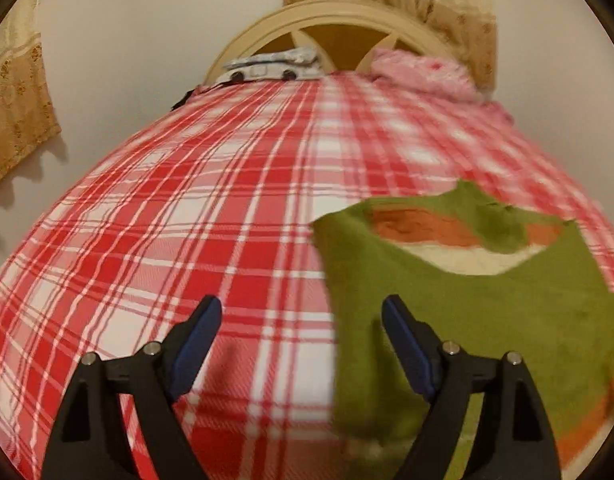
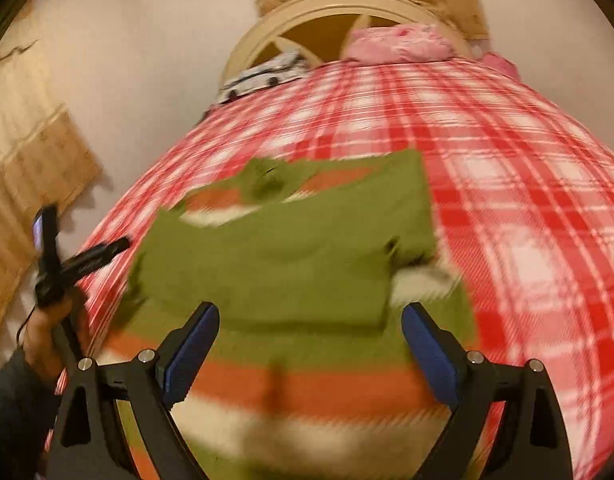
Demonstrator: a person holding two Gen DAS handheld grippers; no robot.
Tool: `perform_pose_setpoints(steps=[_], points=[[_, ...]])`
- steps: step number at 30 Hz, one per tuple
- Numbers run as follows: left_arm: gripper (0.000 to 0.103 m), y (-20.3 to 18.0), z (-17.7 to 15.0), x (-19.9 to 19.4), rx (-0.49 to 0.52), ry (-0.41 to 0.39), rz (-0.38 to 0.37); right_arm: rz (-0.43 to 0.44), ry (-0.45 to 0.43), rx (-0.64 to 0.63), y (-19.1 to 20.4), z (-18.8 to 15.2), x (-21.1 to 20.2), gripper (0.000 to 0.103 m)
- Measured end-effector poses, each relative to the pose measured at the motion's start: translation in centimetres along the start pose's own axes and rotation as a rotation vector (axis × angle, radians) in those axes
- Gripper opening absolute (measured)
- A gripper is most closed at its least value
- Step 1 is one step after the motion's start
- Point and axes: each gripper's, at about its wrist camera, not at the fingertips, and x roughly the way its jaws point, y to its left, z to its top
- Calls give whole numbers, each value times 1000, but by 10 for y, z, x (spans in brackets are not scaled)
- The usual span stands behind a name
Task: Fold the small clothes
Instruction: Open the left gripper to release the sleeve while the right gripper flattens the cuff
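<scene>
Both the left gripper (image 1: 301, 312) and right gripper (image 2: 310, 320) gaped empty above the soft, folded green knit garment (image 2: 291, 248) on the plaid bedspread (image 1: 187, 200).

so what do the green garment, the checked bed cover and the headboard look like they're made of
Green garment: soft matte fabric, probably knit or fleece; it lies in limp folds with orange and cream bands, though blur hides the weave.
Checked bed cover: woven cloth, likely cotton or a light blanket; the red and white plaid shows fine ribbed lines.
Headboard: cream painted wood or similar, judging by its smooth rigid arch with spokes.
</scene>
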Motion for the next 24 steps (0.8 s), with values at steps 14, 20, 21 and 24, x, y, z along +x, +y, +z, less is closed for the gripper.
perform_pose_setpoints(steps=[14,20,21,24], points=[[86,25,-24,-3,-90,73,-30,-229,124,-34,-18,13,54,42],[87,4,-49,-21,-34,92,-70,-71,107,-184,26,2,46,55],[87,0,-51,-21,-19,94,-63,-31,128,-184,30,-1,52,57],[93,-3,-52,-22,5,101,-44,-68,165,-186,32,-11,65,57]])
